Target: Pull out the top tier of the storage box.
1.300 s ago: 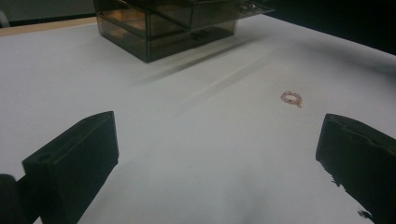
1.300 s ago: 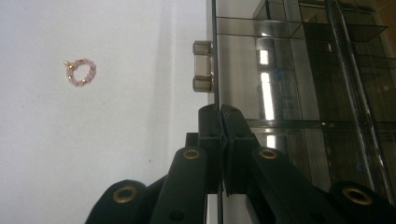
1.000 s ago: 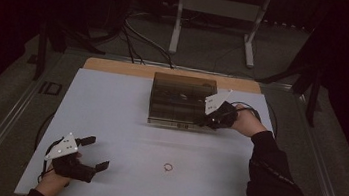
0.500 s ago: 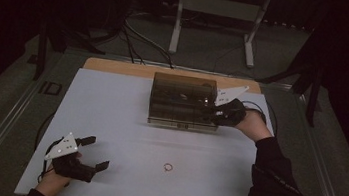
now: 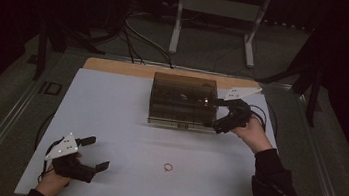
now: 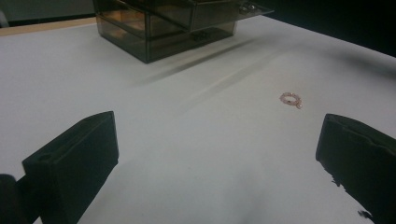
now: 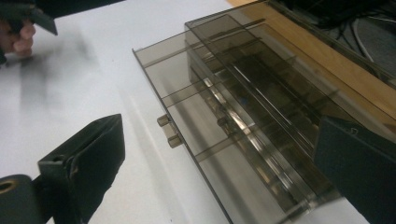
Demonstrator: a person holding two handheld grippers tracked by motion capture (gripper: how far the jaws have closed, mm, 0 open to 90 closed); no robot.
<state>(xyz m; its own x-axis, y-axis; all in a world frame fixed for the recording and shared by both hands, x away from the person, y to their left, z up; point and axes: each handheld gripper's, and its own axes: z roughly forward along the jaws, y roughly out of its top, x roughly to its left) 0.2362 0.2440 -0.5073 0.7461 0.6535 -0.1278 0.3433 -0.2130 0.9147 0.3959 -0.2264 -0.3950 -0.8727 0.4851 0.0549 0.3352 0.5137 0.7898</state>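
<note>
A smoky see-through drawer box (image 5: pixel 182 101) stands at the back middle of the white tabletop (image 5: pixel 110 115). Its top drawer (image 7: pixel 196 107) is slid out, and its small knob (image 7: pixel 168 131) shows in the right gripper view. My right gripper (image 5: pixel 214 115) is at the box's right front corner. Its jaws have just been opening and now stand wide, with the drawer's corner in line between them and neither pad touching it. A small pink ring (image 5: pixel 168 167) (image 6: pixel 290 99) lies on the table near the front. My left gripper (image 5: pixel 97 154) rests open at the front left, with nothing in it.
A wooden strip (image 5: pixel 116 65) runs along the table's far edge. Behind the table, a metal stand (image 5: pixel 218 12) and cables (image 5: pixel 135 32) are on the floor. The person's left hand (image 7: pixel 18 30) shows far off in the right gripper view.
My right gripper has opened its jaws and drawn a little to the right and upward from the box's front. The left gripper and the ring have not moved.
</note>
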